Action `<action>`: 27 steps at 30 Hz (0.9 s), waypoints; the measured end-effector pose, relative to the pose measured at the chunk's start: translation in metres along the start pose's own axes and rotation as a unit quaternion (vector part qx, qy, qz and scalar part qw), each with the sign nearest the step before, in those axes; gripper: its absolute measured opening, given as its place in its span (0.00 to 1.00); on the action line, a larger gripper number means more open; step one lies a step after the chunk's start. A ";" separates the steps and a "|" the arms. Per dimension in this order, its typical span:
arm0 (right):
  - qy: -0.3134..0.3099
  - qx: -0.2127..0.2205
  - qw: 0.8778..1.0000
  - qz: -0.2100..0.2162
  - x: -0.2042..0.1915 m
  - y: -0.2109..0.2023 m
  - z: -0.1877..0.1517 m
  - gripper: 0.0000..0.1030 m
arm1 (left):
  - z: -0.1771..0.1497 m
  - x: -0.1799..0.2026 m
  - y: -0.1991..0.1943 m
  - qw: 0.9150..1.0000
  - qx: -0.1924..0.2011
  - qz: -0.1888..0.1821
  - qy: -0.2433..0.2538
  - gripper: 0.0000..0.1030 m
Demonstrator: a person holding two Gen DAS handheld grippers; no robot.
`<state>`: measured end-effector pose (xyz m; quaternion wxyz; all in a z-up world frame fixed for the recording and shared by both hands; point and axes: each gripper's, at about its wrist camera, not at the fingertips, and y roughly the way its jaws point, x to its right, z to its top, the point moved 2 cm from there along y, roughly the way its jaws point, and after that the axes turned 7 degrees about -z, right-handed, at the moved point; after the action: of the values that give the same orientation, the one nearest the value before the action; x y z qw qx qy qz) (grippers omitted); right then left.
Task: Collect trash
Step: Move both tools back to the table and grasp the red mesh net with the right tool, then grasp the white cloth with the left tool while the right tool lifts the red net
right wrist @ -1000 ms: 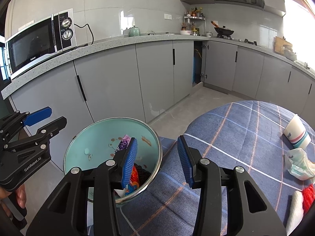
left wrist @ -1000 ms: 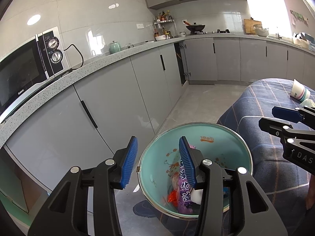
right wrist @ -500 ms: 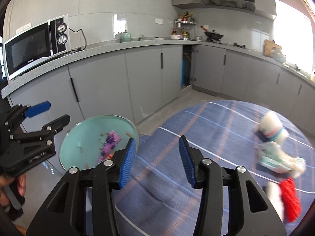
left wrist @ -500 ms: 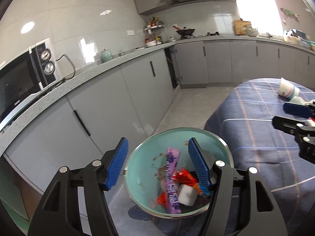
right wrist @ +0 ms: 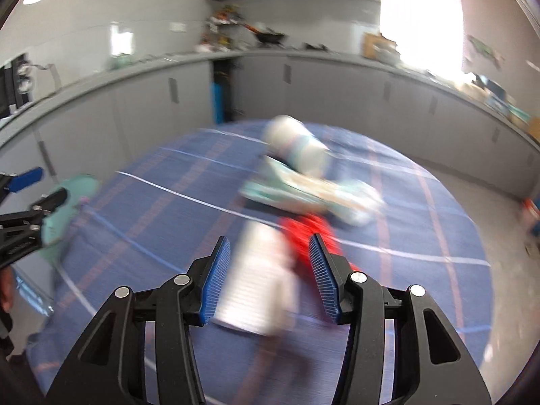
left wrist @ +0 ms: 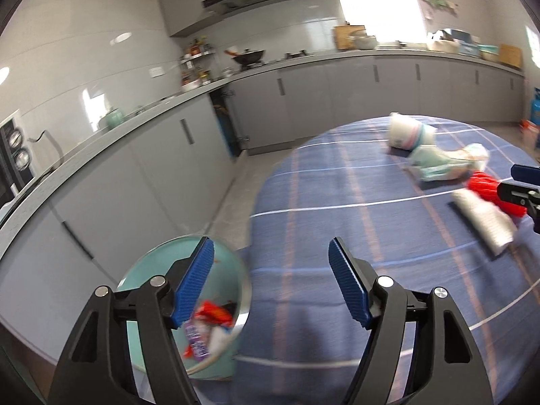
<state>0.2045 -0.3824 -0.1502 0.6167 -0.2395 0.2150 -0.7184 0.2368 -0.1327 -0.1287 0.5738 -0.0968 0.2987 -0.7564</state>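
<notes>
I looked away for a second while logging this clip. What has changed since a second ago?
Both grippers swung right, away from the teal bowl toward the table's trash. The right gripper, open, now straddles the white wrapper beside the red one. The left gripper opened wider. Nothing was grasped; the bowl's contents stayed.

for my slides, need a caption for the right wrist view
Open right gripper nears white-and-red trash on the blue plaid cloth.

Bright daylight floods from a blown-out window (left wrist: 368,0) at the far right, ceiling lights glare on the glossy wall tiles (left wrist: 94,50), fisheye bending darkens the edges, and motion blur smears the right wrist view most.
</notes>
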 end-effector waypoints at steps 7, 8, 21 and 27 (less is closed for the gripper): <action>0.030 -0.055 0.998 -0.005 0.046 0.020 -0.016 0.49 | 0.014 0.053 0.009 0.999 0.000 -0.030 0.030 0.71; 0.027 -0.062 0.998 -0.003 0.046 0.022 -0.016 0.49 | 0.015 0.058 0.008 0.999 0.001 -0.031 0.033 0.73; 0.047 -0.068 0.995 0.048 0.049 0.002 -0.028 0.21 | 0.025 0.091 0.013 0.998 0.001 -0.045 0.053 0.75; 0.063 -0.020 0.998 -0.018 0.074 -0.039 -0.039 0.21 | 0.028 0.131 0.012 0.994 -0.001 -0.077 0.077 0.76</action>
<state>0.1410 -0.4492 -0.1521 0.5838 -0.2099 0.2638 -0.7386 0.2179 -0.2657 -0.1388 0.4892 -0.0612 0.3345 -0.8031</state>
